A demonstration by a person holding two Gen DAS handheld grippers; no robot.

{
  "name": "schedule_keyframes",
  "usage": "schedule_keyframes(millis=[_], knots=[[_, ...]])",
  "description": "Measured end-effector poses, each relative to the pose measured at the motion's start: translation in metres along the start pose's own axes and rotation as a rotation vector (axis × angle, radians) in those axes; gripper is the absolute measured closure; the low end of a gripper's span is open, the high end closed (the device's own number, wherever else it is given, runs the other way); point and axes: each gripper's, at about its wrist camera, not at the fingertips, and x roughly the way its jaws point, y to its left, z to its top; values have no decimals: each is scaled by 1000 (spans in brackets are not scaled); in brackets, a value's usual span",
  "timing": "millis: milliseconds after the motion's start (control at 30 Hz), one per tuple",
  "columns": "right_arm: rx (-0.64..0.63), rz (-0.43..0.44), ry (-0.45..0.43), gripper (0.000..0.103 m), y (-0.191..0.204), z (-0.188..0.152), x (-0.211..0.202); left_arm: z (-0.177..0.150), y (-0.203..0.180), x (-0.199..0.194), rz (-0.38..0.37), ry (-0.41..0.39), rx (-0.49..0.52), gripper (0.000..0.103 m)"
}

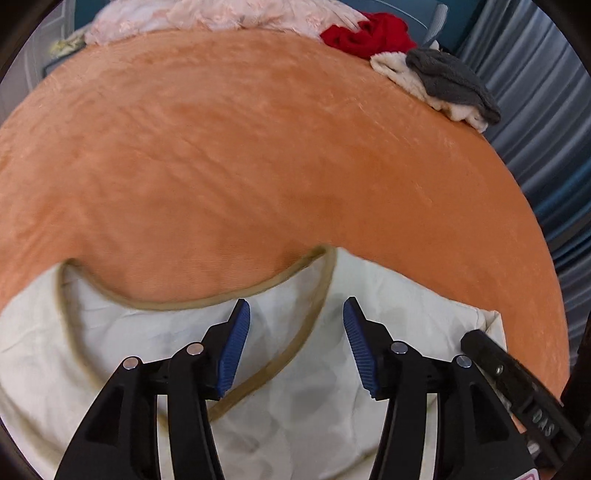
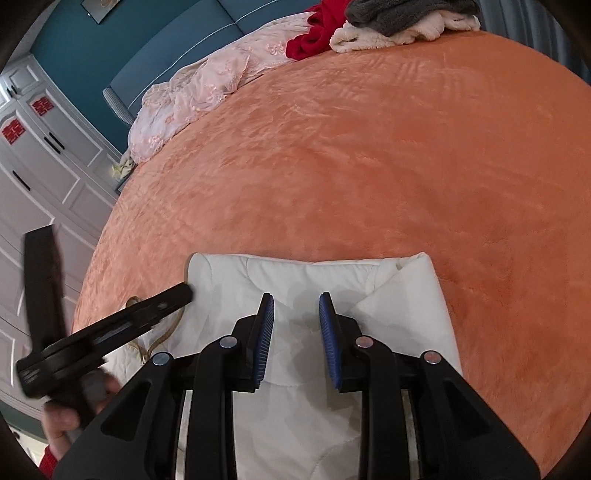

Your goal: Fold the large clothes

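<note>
Lying folded, cream garment (image 2: 314, 280), orange bedspread (image 2: 369, 166) beyond

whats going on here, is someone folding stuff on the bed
Yes. A person holds a hand-held gripper in each hand over a white padded garment lying partly folded on an orange bedspread. The left hand-held gripper and the right hand-held gripper both stand open above it, holding nothing. More clothes, red, cream and grey, wait piled at the far edge.
</note>
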Motion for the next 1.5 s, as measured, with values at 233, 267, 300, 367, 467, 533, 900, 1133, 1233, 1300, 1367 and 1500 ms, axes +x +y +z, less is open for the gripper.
schedule_keyframes(millis=[233, 267, 300, 367, 467, 533, 900, 1133, 1233, 1300, 1367, 1500], knots=[[-55, -32, 17, 78, 5, 0, 11, -1, -17, -1, 1, -34, 106, 102], [-60, -36, 13, 78, 8, 1, 9, 0, -17, -7, 5, -55, 114, 102], [-68, -29, 4, 79, 13, 2, 5, 0, -15, -14, -2, -77, 108, 102], [-111, -52, -9, 79, 25, 3, 4, 1, -15, -21, 6, -109, 115, 102], [-158, -117, 12, 80, 32, 1, 18, -5, -24, -15, 77, -119, 188, 102], [-163, -149, 32, 84, 28, -3, 30, -9, -21, -8, 89, -110, 186, 102], [-218, -201, -21, 88, 24, -16, 46, -24, -5, 13, 61, -144, 146, 100], [-176, -155, -60, 88, 17, -17, 35, -24, 2, -15, 53, -156, 60, 93], [-195, -221, -79, 83, 29, -13, 17, -28, 15, -63, 50, -213, 63, 90], [-243, -197, -110, 83, 51, -16, -3, -30, 30, -85, 111, -224, 89, 74], [-302, -150, -93, 83, 79, -20, -9, -34, 53, -94, 155, -213, 91, 68], [-363, 5, 72, 83, 127, -35, 21, -45, 84, -80, 166, -130, 79, 68]])
